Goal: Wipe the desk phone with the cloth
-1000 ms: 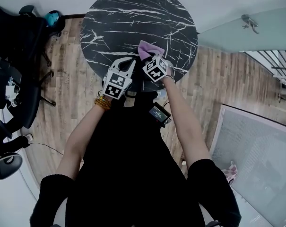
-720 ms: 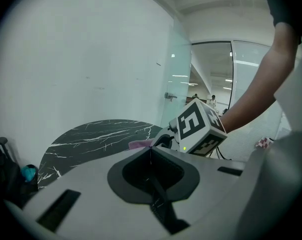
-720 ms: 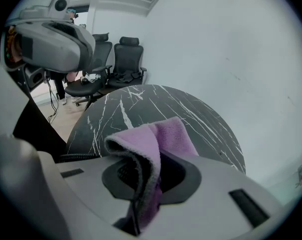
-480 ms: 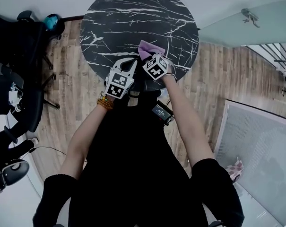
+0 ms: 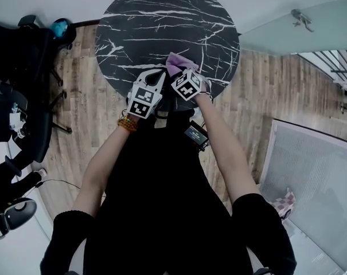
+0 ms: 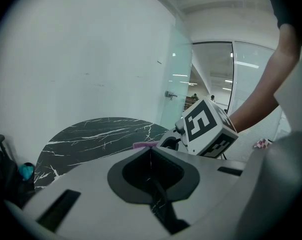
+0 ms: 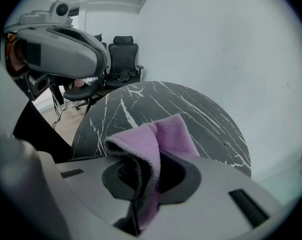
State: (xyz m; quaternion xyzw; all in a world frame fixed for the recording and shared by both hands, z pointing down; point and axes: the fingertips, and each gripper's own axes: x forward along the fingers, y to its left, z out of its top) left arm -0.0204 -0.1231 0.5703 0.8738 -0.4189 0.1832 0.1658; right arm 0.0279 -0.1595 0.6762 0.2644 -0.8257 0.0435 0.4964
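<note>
My right claw [image 5: 180, 73] is clamped on the cloth [image 7: 160, 139]. The lilac cloth is pinched deep between the jaws, and a folded lobe of it stands up and forward past the tips. My left claw [image 5: 157, 76] sits just beside it on the left. Its jaws are pressed together with nothing between them.

Both claws hang over the near rim of the round black marble table [image 5: 162, 22], the cloth's free end reaching out ahead over the top. From here I can't tell whether that end rests on the marble or hangs just clear of it.

The desk phone doesn't show in any view. The marble ahead of both claws is bare, and beyond its left edge there are only office chairs [image 7: 123, 54] on the wood floor.

So I judge that the cloth is in hand and the wiping hasn't started. The next move calls for finding the phone first, since it must lie outside what I can see. Then I'd carry the cloth to it with the loose lobe leading, so that fabric rather than jaw meets the surface. My left claw is free to steady the phone while I rub. The grip looks secure enough for a firm stroke.
</note>
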